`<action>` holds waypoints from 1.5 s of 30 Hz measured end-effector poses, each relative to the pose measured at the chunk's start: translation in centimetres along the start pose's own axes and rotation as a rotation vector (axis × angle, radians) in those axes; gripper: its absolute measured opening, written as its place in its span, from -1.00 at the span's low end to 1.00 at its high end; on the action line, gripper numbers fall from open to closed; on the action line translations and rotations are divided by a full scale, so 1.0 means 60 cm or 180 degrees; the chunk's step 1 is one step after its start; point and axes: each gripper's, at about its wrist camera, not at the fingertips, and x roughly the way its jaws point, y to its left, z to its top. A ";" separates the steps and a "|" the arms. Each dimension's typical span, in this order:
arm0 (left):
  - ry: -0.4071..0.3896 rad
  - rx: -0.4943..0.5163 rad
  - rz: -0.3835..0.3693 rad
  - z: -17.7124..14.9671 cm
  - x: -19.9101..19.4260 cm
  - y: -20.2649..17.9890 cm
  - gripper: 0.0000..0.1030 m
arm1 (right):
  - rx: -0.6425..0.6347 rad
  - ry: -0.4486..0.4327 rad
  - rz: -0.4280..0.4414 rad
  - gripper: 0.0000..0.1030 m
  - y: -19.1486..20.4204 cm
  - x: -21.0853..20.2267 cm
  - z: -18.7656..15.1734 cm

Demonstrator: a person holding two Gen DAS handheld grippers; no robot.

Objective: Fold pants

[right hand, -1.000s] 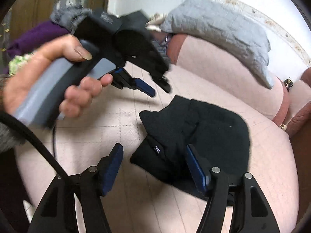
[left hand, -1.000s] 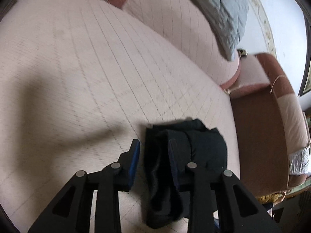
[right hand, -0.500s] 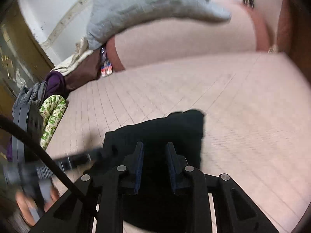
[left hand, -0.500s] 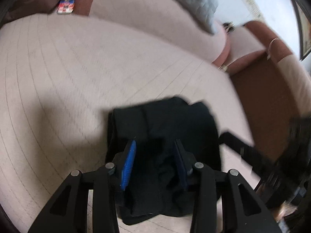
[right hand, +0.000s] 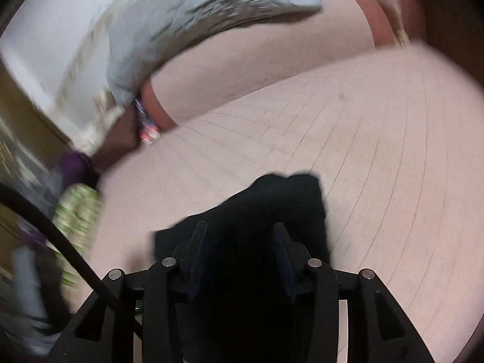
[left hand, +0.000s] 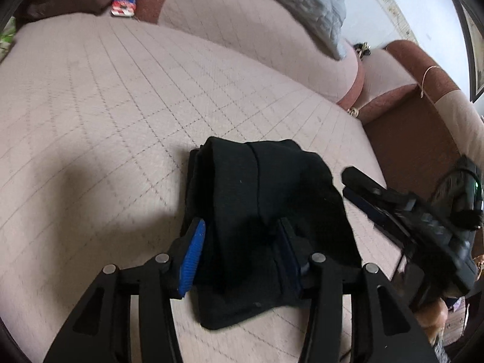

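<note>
Your black pants (left hand: 266,211) lie in a compact folded bundle on the pink quilted sofa seat (left hand: 106,106), their long axis running away from you toward the backrest. The near end sits right under your left gripper (left hand: 242,254), whose jaws have just been opening to a middling gap; the cloth lies between the blue pads, but you cannot tell from here whether they press on it. Your right gripper (right hand: 239,260) straddles the bundle's right edge, its jaws also just opened to about half, with fabric between them. Both grippers are equally close, so the next fold turns on lifting this near end forward along that axis. The left view shows the whole bundle and your right gripper (left hand: 393,208) beside it; the blurred right view shows only the grey blanket (right hand: 196,21) and clutter beyond.
</note>
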 end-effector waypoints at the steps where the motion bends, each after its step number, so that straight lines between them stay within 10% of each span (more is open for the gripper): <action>1: -0.0038 -0.0021 0.0010 -0.008 -0.008 -0.003 -0.03 | 0.0138 -0.0026 0.0131 -0.06 -0.003 -0.010 -0.008; 9: -0.0143 -0.0087 -0.0108 -0.065 -0.069 -0.032 0.01 | 0.0821 -0.0151 0.1137 -0.06 0.011 -0.105 -0.037; 10: -0.0177 -0.0084 -0.0069 -0.070 -0.080 -0.032 0.02 | 0.0824 -0.0145 0.1157 0.18 0.015 -0.122 -0.036; 12: -0.0234 -0.0078 0.0060 -0.079 -0.100 -0.029 0.03 | 0.0656 -0.0174 0.0965 0.66 0.021 -0.152 -0.035; 15: -0.0304 -0.0100 0.0181 -0.088 -0.115 -0.019 0.07 | 0.0100 -0.0181 0.0348 0.68 0.022 -0.184 -0.044; 25: -0.0110 -0.0247 0.0567 -0.117 -0.094 0.017 0.08 | -0.0234 0.0173 -0.0833 0.02 -0.078 -0.176 -0.099; 33: -0.0285 0.0319 0.1343 -0.158 -0.084 -0.053 0.34 | -0.0627 0.0158 -0.1005 0.12 -0.081 -0.157 -0.167; 45: -0.0180 0.0854 0.1255 -0.171 -0.065 -0.118 0.46 | -0.0615 0.0234 -0.0840 0.13 -0.082 -0.147 -0.176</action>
